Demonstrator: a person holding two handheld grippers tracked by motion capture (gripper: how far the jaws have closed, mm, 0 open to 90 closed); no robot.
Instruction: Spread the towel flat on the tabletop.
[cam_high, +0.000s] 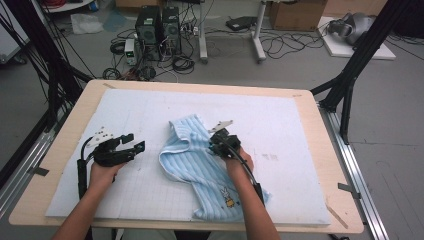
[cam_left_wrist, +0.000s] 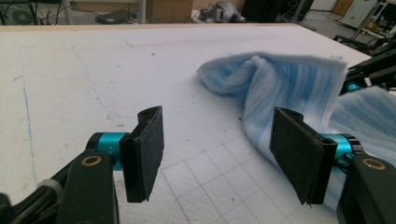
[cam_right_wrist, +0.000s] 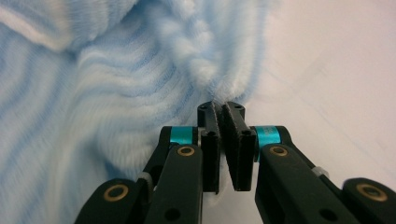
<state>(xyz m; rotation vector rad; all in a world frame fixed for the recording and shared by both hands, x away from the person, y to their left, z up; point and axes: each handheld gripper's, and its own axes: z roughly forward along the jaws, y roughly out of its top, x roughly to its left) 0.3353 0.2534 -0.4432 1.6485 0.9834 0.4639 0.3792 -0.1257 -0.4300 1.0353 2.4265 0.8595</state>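
Note:
A light blue striped towel (cam_high: 192, 160) lies crumpled on the white gridded board (cam_high: 280, 120), with a small cartoon print near its front corner. My right gripper (cam_high: 216, 141) sits at the towel's right edge, and in the right gripper view its jaws (cam_right_wrist: 223, 112) are shut on a fold of the towel (cam_right_wrist: 116, 93). My left gripper (cam_high: 136, 141) rests on the board a little left of the towel. In the left gripper view it (cam_left_wrist: 219, 154) is open with nothing between its pads. The raised fold of the towel (cam_left_wrist: 280, 84) stands beyond its right jaw.
The board covers most of a wooden table (cam_high: 320, 150). Black frame posts (cam_high: 350, 75) stand at the table's left and right sides. Beyond the far edge, computer towers (cam_high: 157, 27), cables and boxes sit on the floor.

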